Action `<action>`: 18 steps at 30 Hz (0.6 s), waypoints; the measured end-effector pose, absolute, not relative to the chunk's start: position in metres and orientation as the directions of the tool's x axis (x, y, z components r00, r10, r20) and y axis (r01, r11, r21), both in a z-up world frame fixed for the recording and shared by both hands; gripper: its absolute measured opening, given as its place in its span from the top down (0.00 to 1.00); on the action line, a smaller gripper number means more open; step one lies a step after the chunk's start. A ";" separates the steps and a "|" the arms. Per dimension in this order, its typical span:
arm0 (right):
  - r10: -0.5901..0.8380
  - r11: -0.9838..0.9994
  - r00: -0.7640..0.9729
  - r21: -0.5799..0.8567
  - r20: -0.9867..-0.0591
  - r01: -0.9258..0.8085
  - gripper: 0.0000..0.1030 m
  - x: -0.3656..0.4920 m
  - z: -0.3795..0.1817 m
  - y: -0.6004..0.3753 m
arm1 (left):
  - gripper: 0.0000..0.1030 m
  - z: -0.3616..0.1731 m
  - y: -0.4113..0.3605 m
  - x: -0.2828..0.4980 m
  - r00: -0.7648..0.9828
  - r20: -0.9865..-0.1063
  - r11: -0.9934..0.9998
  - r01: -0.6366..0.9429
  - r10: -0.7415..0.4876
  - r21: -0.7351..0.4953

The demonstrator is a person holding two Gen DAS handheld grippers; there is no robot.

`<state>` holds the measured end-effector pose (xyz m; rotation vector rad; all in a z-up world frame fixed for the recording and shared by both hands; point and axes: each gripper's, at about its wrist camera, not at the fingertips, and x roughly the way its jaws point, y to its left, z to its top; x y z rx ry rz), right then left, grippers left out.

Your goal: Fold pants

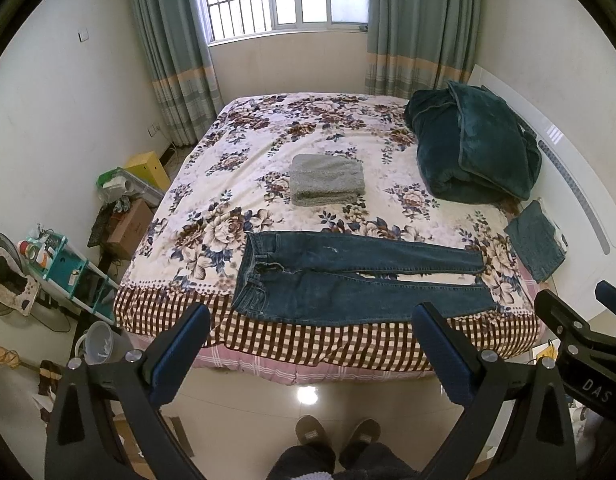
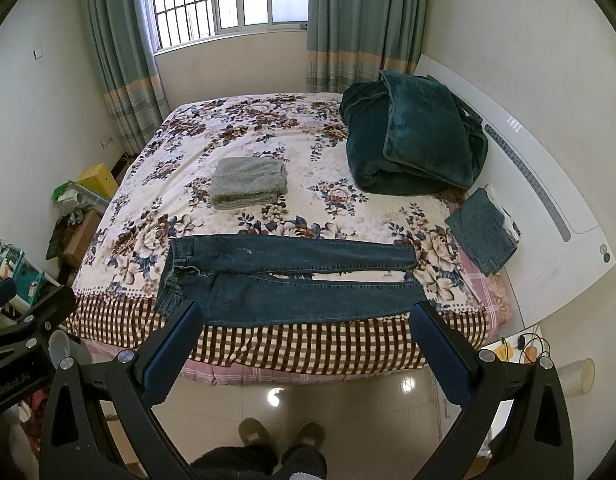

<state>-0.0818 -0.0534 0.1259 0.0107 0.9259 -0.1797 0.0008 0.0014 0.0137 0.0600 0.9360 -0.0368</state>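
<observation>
**Jeans Lay Flat at the Bed's Near Edge, Both Tongs Wide Apart**

The pants (image 1: pixel 348 276), dark blue jeans, lay spread flat along the near edge of the bed (image 1: pixel 268 140), waistband to the left and legs running to the right, the two legs slightly parted toward the cuffs. The left tongs (image 1: pixel 312 356) hovered above the floor short of the bed, blue pads spread wide, gripping nothing. The right tongs (image 2: pixel 308 356) were held the same way, pads far apart and empty, near the mattress edge but not touching the denim.

Farther back on the floral bedspread sat a folded grey towel (image 1: pixel 327 179), well apart from the jeans. A dark green blanket (image 1: pixel 472 148) was heaped by the white headboard (image 1: pixel 568 184) on the right, and a smaller folded piece of denim (image 1: pixel 535 240) lay at the bed's right edge.

Left of the bed, a teal shelf unit (image 1: pixel 68 264) held rolls of tape and small items too blurred to name. A grey bin (image 1: pixel 100 342) on the floor beside it held something pale. A clear plastic box (image 1: pixel 124 184) with white and green contents sat atop a cardboard box (image 1: pixel 128 228), next to a yellow box (image 1: pixel 148 168).

The person's slippers (image 1: pixel 336 436) showed on the tiled floor.
</observation>
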 end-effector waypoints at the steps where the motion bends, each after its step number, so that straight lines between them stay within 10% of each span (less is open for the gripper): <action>1: -0.150 0.985 0.588 -0.068 -0.795 0.159 0.00 -0.082 0.126 -0.054 | 0.00 0.014 0.001 0.001 0.592 -0.806 0.998 0.058 -0.005 0.036; 18: -0.144 0.986 0.587 -0.064 -0.797 0.156 0.00 -0.081 0.126 -0.056 | 0.00 0.014 0.001 0.003 0.588 -0.809 0.998 0.057 -0.001 0.040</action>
